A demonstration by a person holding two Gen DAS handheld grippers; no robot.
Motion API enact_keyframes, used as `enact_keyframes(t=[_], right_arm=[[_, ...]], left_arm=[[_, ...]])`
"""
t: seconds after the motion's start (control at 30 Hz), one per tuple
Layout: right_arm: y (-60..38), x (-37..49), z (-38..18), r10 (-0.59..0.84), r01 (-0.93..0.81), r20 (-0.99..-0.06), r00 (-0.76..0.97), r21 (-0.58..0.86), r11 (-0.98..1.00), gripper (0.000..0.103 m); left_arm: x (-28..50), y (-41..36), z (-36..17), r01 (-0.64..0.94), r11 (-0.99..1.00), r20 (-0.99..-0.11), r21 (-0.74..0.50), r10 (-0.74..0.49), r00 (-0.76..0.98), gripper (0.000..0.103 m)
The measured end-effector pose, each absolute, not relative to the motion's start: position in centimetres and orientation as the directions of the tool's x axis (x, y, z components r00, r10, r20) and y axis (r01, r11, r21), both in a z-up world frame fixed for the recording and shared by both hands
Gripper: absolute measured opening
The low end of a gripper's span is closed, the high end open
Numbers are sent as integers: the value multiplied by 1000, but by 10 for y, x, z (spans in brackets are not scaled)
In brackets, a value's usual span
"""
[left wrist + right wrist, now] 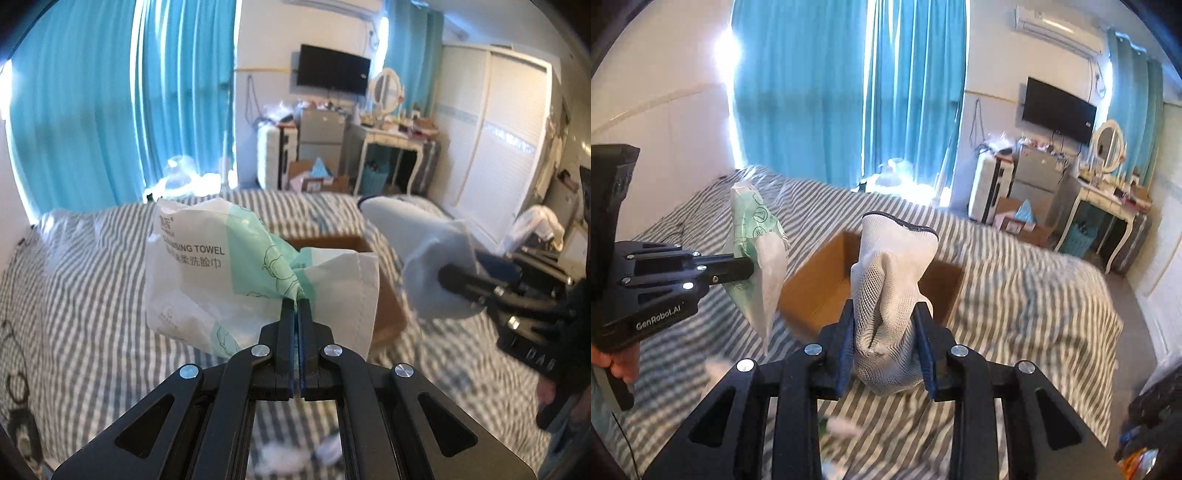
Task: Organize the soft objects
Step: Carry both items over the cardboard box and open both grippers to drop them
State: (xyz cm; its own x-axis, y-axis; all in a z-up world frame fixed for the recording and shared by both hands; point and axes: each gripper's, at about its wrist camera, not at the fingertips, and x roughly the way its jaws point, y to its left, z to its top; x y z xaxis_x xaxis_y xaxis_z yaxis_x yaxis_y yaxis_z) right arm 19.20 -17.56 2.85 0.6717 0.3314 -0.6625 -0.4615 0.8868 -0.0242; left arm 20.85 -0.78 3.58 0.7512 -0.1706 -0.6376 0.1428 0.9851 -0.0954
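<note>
My left gripper [295, 304] is shut on a white and green cleansing towel pack [207, 266] and holds it in the air above the striped bed. The pack also shows in the right wrist view [757, 254], held by the left gripper [748, 269]. My right gripper [886, 308] is shut on a white mesh sock [890, 288], held up in front of an open cardboard box [820, 284]. In the left wrist view the sock [424, 251] hangs from the right gripper [445, 277] at the right, and the box [388, 310] lies mostly hidden behind the pack.
The bed has a grey and white striped cover [1015, 302]. Small white soft items lie on it near the front [280, 458] [842, 428]. Blue curtains [849, 92], a dressing table [1108, 206] and a wardrobe [498, 147] stand beyond.
</note>
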Motion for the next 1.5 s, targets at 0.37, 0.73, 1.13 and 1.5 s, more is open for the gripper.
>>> enact_keyframes(t=[0.37, 0.73, 1.13, 1.5], right_arm=[[-157, 287, -4, 336, -428, -704, 625, 51, 902, 30], [-163, 320, -81, 317, -423, -774, 548, 70, 904, 41], [-186, 273, -4, 271, -361, -689, 672, 15, 932, 80], [-206, 188, 75, 236, -336, -618, 750, -49, 941, 96]], left_arm=[[306, -14, -13, 147, 987, -714, -65, -149, 684, 1], [323, -33, -57, 174, 984, -795, -23, -124, 594, 10], [274, -22, 3, 174, 985, -768, -7, -117, 629, 26], [175, -14, 88, 176, 981, -619, 76, -92, 780, 63]])
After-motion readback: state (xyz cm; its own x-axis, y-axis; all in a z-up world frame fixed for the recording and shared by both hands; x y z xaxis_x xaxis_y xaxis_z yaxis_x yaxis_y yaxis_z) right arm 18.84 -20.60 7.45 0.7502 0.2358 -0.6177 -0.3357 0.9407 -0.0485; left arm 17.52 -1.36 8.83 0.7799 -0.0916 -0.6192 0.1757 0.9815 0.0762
